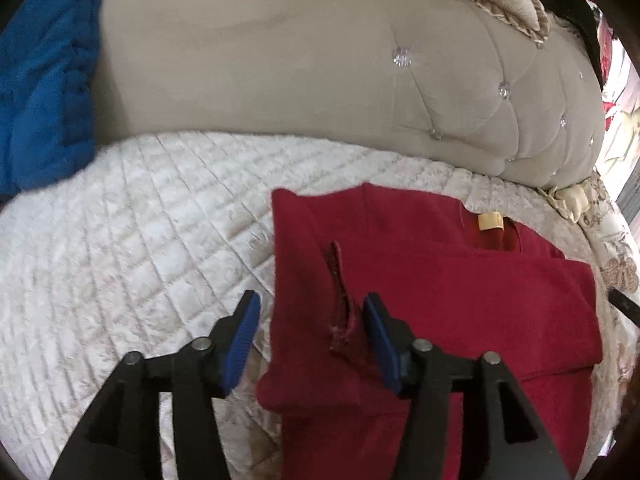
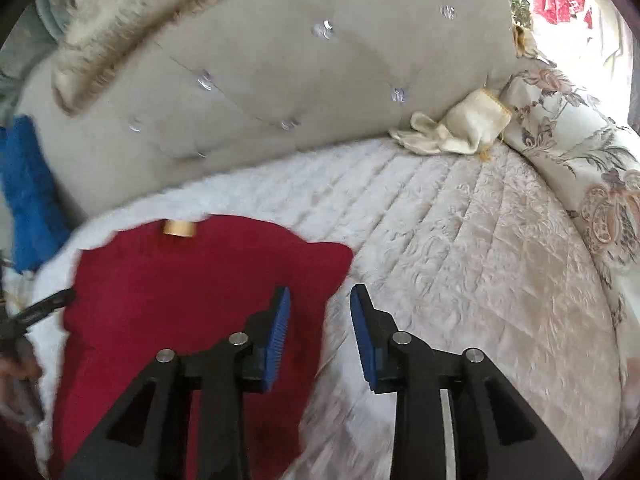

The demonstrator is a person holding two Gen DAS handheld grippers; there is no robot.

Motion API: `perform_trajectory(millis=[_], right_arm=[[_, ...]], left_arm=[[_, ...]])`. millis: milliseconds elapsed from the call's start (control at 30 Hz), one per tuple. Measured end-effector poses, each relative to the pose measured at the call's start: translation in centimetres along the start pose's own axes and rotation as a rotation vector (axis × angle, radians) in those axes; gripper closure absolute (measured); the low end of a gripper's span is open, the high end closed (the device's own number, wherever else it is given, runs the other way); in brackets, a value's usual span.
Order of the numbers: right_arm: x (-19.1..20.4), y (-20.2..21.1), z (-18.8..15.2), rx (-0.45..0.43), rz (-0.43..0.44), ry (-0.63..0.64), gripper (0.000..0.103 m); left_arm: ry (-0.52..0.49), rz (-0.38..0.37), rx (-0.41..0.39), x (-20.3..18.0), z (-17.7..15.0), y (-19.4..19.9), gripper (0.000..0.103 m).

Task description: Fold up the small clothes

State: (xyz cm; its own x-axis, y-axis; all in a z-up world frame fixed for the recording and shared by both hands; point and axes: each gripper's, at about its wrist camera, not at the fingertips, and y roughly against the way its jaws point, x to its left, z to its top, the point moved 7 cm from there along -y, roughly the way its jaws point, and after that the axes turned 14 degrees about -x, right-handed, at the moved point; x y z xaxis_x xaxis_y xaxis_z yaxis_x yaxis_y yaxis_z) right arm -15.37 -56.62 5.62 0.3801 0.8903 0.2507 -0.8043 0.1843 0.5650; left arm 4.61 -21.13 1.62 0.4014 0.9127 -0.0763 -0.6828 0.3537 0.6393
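A dark red garment [image 1: 440, 300] lies folded on the white quilted cover [image 1: 120, 240], its yellow neck label [image 1: 490, 222] toward the backrest. My left gripper [image 1: 312, 336] is open over the garment's left edge. A pinched ridge of red fabric [image 1: 344, 312] stands up between its jaws, close against the right pad [image 1: 380, 340]. In the right wrist view the garment [image 2: 180, 280] lies at lower left with its label [image 2: 179, 227] on top. My right gripper [image 2: 320, 332] is open over the garment's right edge, with nothing between its pads.
A beige tufted backrest [image 1: 280, 60] rises behind the quilted cover. A blue cloth [image 1: 40, 100] lies at far left. A cream cloth [image 2: 460, 128] and a floral cushion [image 2: 580, 160] sit at the right end. A fringed pillow [image 2: 120, 20] rests on the backrest.
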Motion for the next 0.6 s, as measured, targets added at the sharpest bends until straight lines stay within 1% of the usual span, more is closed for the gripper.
perform_trajectory(millis=[33, 67, 100, 167, 200, 267, 333, 433, 533, 600], right_arm=[[0.9, 0.7, -0.3, 0.02, 0.048, 0.016, 0.092], [2.3, 1.2, -1.2, 0.06, 0.101, 0.06, 0.094], [3.0, 1.2, -2.2, 0.092, 0.118, 0.093, 0.095], [3.5, 0.0, -4.6, 0.16, 0.095, 0.141, 0.096], [3.1, -1.0, -5.9, 0.187, 0.041, 0.177, 0.096], [2.5, -1.2, -6.0, 0.154, 0.032, 0.157, 0.097], [2.7, -0.6, -5.6, 0.155, 0.022, 0.13, 0.097], [2.6, 1.4, -4.4, 0.107, 0.019, 0.122, 0.095], [2.3, 2.1, -4.2, 0.105, -0.01, 0.102, 0.092], [1.8, 1.8, -4.6, 0.117, -0.044, 0.057, 0.089]], left_arm=[[-0.009, 0.007, 0.001, -0.1, -0.1, -0.1, 0.037], [-0.016, 0.016, 0.009, -0.1, -0.3, -0.4, 0.036], [-0.02, 0.025, 0.025, -0.1, -0.8, -0.9, 0.036], [-0.027, 0.03, 0.048, -0.2, -1.6, -1.7, 0.036], [-0.028, 0.031, 0.054, -0.2, -2.0, -2.0, 0.035], [-0.014, 0.031, 0.045, 0.0, -2.0, -1.6, 0.034], [-0.012, 0.029, 0.047, 0.2, -1.9, -0.8, 0.033], [-0.034, 0.039, 0.025, 0.3, -1.6, 0.7, 0.033], [-0.04, 0.048, 0.008, 0.2, -1.5, 2.3, 0.033], [-0.047, 0.053, -0.007, 0.2, -1.4, 3.4, 0.033]])
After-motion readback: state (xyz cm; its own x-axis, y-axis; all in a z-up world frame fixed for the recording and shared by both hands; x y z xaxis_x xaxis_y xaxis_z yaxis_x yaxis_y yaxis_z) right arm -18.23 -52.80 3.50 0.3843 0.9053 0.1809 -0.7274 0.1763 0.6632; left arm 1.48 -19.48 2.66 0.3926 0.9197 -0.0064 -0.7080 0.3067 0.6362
